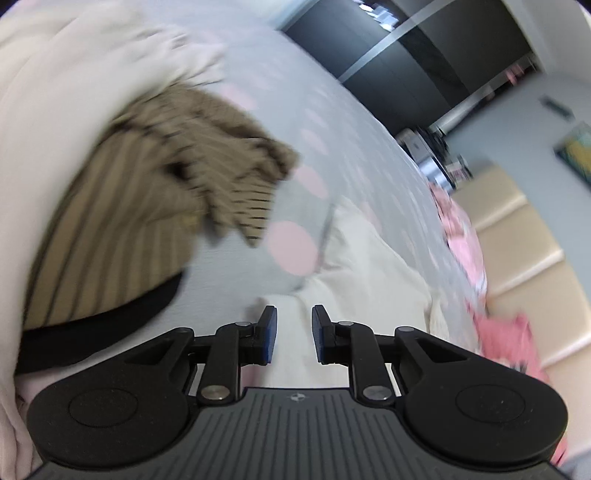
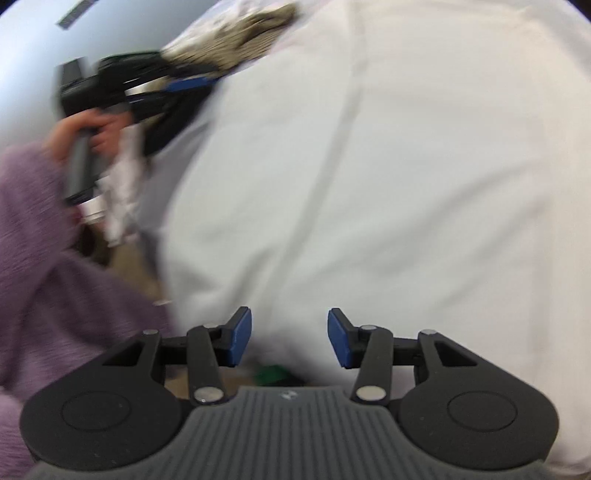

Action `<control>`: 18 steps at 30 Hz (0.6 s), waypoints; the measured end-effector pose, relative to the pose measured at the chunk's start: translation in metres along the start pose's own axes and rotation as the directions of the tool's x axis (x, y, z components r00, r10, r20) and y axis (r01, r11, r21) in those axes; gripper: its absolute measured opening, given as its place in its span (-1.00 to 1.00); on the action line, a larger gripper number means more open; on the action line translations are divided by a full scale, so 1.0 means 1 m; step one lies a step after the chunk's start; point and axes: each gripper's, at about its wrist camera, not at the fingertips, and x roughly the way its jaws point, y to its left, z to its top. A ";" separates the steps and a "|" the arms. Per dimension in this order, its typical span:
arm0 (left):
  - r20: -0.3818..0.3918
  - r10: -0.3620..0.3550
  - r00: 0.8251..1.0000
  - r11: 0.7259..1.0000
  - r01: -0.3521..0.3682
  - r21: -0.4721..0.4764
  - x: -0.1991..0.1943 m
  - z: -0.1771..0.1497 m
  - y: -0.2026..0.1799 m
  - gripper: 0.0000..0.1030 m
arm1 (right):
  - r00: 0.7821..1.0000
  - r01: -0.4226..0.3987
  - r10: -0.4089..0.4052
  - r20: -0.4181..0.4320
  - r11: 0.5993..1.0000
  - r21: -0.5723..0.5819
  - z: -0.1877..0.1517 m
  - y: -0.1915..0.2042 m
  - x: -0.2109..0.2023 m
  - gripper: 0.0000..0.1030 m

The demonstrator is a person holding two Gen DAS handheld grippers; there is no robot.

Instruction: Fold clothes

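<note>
In the left wrist view my left gripper [image 1: 293, 334] is open by a narrow gap, with nothing between its blue pads [image 1: 268, 334]. It hovers over a cream-white cloth [image 1: 365, 258]. A tan striped garment [image 1: 147, 192] with a black band [image 1: 110, 317] lies crumpled to its left, against a white garment [image 1: 48, 92]. In the right wrist view my right gripper [image 2: 290, 338] stands open and empty above a large white garment [image 2: 369, 166] that is spread flat. The left gripper [image 2: 177, 92] shows blurred at the upper left there, beside the tan garment [image 2: 240, 33].
The bed has a grey sheet with pink dots [image 1: 332, 129]. Pink cloth [image 1: 465, 236] lies along its right edge by a beige padded surface [image 1: 524, 240]. A hand [image 2: 99, 129] and a purple sleeve [image 2: 37, 240] are at the left. Dark cabinets [image 1: 406, 66] stand behind.
</note>
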 end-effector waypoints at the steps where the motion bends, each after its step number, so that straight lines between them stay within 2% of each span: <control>1: -0.004 0.006 1.000 0.999 -0.006 0.038 0.000 0.001 -0.010 -0.64 | 0.999 0.035 -0.035 0.007 0.999 -0.003 0.004 -0.010 -0.001 -0.05; 4: -0.015 0.018 1.000 0.992 -0.016 0.124 0.008 0.007 -0.039 -0.63 | 0.992 0.127 -0.126 0.028 0.992 -0.028 0.024 -0.034 -0.013 -0.07; 10: -0.048 0.043 0.998 0.970 -0.030 0.243 0.035 0.020 -0.082 -0.63 | 0.955 0.289 -0.282 0.090 0.954 -0.078 0.082 -0.080 -0.048 -0.08; 13: -0.104 0.057 0.993 0.957 -0.024 0.289 0.063 0.028 -0.098 -0.63 | 0.936 0.342 -0.333 0.117 0.938 -0.065 0.111 -0.100 -0.060 -0.08; 16: -0.145 0.121 0.982 0.933 -0.062 0.354 0.097 0.027 -0.107 -0.63 | 0.916 0.386 -0.375 0.142 0.920 -0.063 0.136 -0.120 -0.061 -0.08; 18: -0.151 0.160 0.976 0.926 -0.095 0.364 0.120 0.029 -0.103 -0.63 | 0.917 0.380 -0.371 0.147 0.924 -0.035 0.151 -0.136 -0.059 -0.14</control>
